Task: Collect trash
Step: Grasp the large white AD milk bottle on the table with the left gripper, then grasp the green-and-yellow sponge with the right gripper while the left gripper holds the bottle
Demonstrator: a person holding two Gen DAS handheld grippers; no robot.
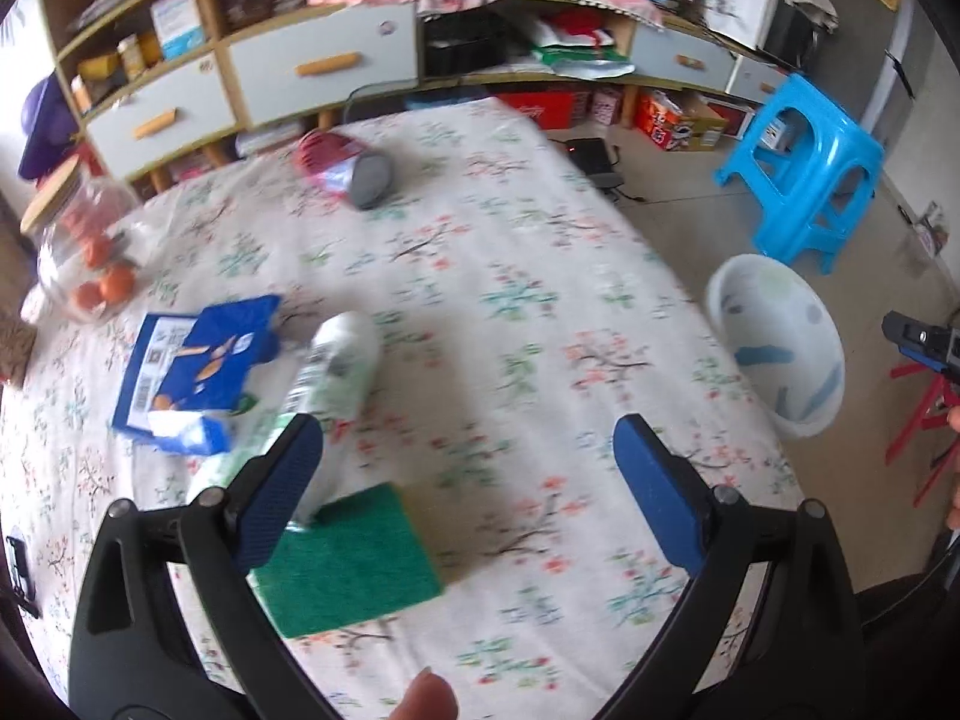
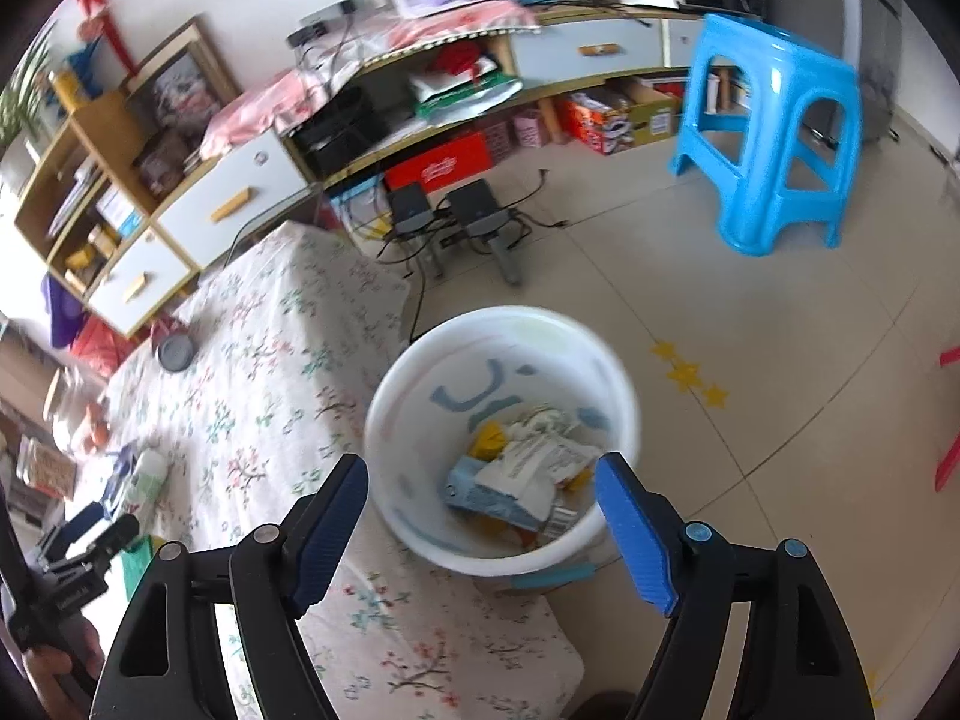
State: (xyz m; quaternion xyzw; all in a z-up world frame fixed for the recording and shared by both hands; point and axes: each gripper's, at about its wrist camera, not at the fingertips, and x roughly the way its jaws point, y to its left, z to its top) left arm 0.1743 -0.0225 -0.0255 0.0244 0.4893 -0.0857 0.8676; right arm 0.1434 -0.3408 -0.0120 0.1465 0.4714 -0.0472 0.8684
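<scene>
1. Around the worktop (image 1: 540, 276) stand a blue stool (image 1: 798, 180) and cluttered shelves (image 1: 180, 60); a jar (image 1: 84, 252) sits at its far left.
2. Trash on the cloth: a blue packet (image 1: 192, 366), a white bottle (image 1: 336, 366) just beside it, a green pad (image 1: 348, 558) nearer, a red can (image 1: 345, 168) far off.
3. A white bin (image 2: 498, 438) on the floor beside the worktop holds wrappers (image 2: 528, 480).
4. Left claw (image 1: 468, 480) gapes wide above the cloth, holding nothing.
5. Right claw (image 2: 480, 516) hangs wide apart over the bin, empty.
</scene>
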